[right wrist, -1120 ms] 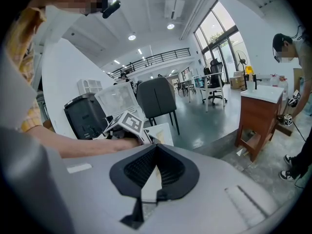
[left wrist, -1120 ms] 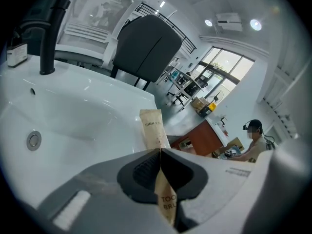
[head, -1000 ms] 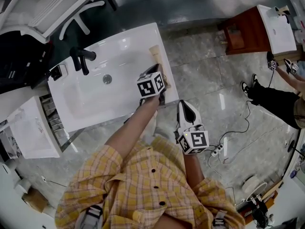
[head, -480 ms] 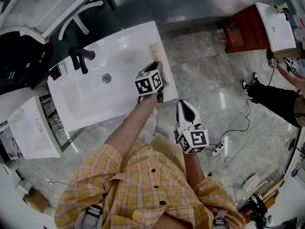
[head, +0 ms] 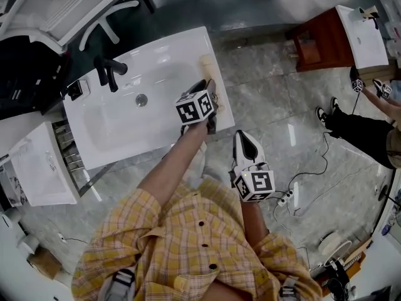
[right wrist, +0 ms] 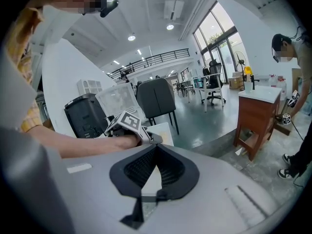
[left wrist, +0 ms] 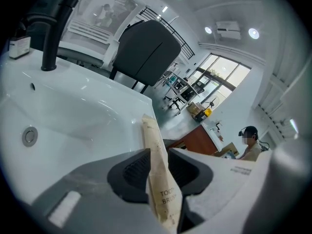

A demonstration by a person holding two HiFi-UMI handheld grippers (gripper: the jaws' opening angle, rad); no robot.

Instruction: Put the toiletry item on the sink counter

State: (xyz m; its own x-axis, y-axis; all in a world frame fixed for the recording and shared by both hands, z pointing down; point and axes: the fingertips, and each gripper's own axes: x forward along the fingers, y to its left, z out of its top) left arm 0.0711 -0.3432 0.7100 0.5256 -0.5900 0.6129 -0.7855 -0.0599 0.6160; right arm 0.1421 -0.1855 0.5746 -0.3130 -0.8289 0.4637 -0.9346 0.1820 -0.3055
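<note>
The left tongs are pressed on a paper toothbrush packet and pinch it near its printed end, so that the other end points away over the white sink worktop. In the head view the packet lies along the flat strip at the right side of the basin, on the side away from the black tap. Whether its far end already touches the strip I cannot tell. The right tongs are pressed together with nothing between them and hang near the person's body, off the worktop. I judge that the placing step is nearly at its end: the packet is over the right place and only the release is left. The next move, I think, calls for lowering the packet flat on the strip and then spreading the left tongs gently, because the strip is narrow and the light packet could slide into the basin or over the outer edge.
</note>
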